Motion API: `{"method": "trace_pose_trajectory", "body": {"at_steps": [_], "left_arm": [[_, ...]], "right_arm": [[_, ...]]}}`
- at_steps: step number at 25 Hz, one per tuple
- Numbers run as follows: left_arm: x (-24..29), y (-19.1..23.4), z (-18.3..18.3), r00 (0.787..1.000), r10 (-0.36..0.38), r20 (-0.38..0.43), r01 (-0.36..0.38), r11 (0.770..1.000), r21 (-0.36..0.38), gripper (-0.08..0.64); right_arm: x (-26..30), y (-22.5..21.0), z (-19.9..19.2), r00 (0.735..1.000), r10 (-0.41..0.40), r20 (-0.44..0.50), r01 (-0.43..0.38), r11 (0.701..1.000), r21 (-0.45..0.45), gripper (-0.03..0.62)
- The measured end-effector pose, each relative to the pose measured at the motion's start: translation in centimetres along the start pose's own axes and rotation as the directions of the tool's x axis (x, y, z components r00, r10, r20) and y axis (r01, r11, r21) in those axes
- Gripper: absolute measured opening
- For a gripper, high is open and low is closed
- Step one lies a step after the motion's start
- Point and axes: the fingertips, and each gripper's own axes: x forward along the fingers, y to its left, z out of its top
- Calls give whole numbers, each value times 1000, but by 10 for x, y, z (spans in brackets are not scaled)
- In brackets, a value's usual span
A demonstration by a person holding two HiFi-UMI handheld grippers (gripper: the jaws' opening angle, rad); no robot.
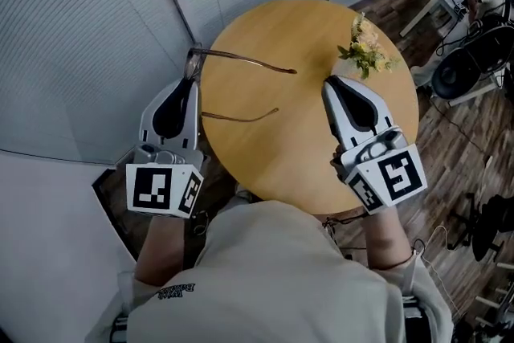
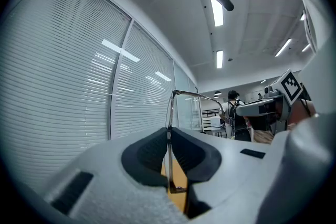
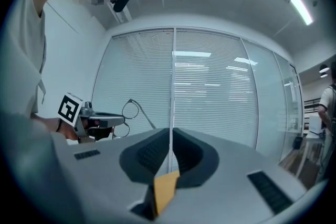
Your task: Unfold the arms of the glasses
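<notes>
Left gripper clamps the glasses by the frame at the table's left edge, steadying both spread arms. Right gripper is closed and empty.

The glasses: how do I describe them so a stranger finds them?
Find the round wooden table. At its left edge the left gripper pinches the glasses, their two thin arms reaching over the wood. Unlike the flower sprig opposite, they are bare wire.

Thin wire glasses, 2 arms unfolded, upright at table edge.
</notes>
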Motion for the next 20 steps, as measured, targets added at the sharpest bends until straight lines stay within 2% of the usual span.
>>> {"method": "trace_pose_trajectory", "body": {"at_steps": [20], "left_arm": [[1, -2, -17, 999, -8, -39, 8, 1000, -2, 41]], "right_arm": [[2, -11, -22, 999, -19, -40, 20, 1000, 7, 38]]}}
